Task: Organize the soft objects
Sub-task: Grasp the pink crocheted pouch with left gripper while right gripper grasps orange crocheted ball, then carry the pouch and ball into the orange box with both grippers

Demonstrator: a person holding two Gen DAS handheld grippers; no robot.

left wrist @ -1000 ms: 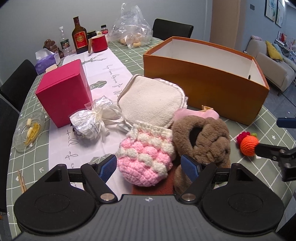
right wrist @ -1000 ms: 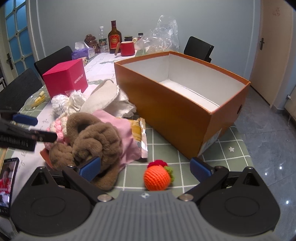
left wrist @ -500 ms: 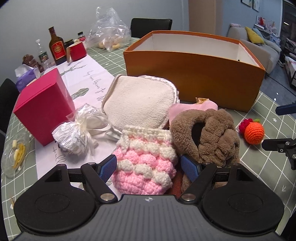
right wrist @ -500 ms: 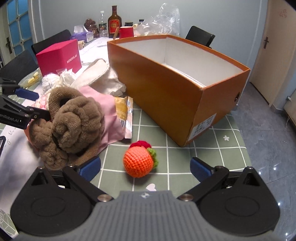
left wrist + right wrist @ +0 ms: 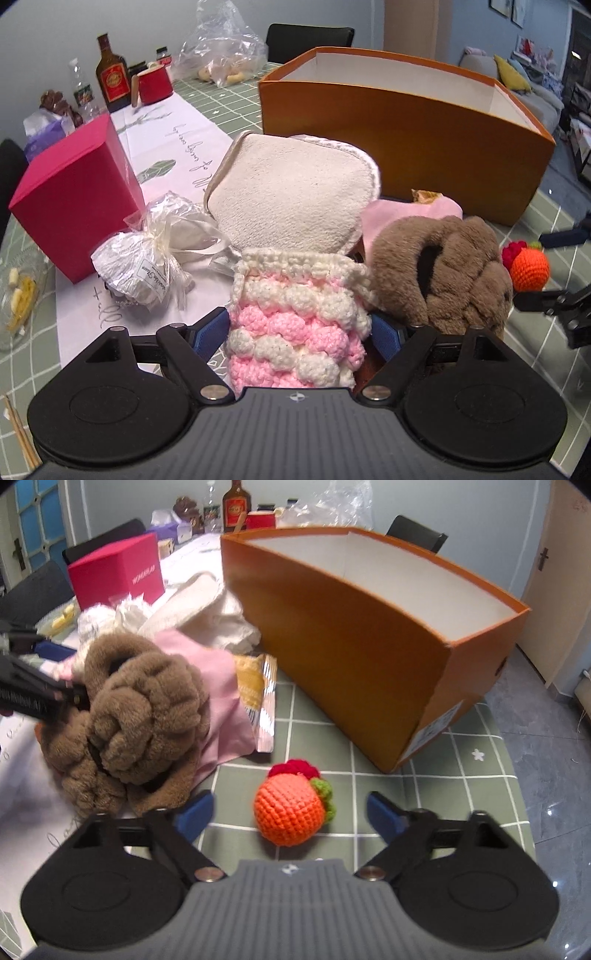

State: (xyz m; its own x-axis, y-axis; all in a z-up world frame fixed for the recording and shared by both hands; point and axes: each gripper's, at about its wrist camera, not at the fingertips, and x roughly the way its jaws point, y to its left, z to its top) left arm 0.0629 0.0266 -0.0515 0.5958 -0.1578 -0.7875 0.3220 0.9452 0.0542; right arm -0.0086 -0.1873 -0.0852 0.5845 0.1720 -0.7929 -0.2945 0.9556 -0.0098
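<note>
Left wrist view: the left gripper (image 5: pixel 301 330) brackets the pink-and-cream crocheted pouch (image 5: pixel 295 317), pads at its sides, though firm grip cannot be confirmed. The right gripper (image 5: pixel 290 812) is spread wide around the orange crocheted ball (image 5: pixel 291 810) on the green checked tablecloth (image 5: pixel 461 794). Step in hand appears to be grasping. Next: clamp each, lift, and carry into the empty orange cardboard box (image 5: pixel 369 627) just beyond.

Knobbly crocheted pouch (image 5: pixel 295 325), matt cardboard box (image 5: pixel 399 129)
</note>
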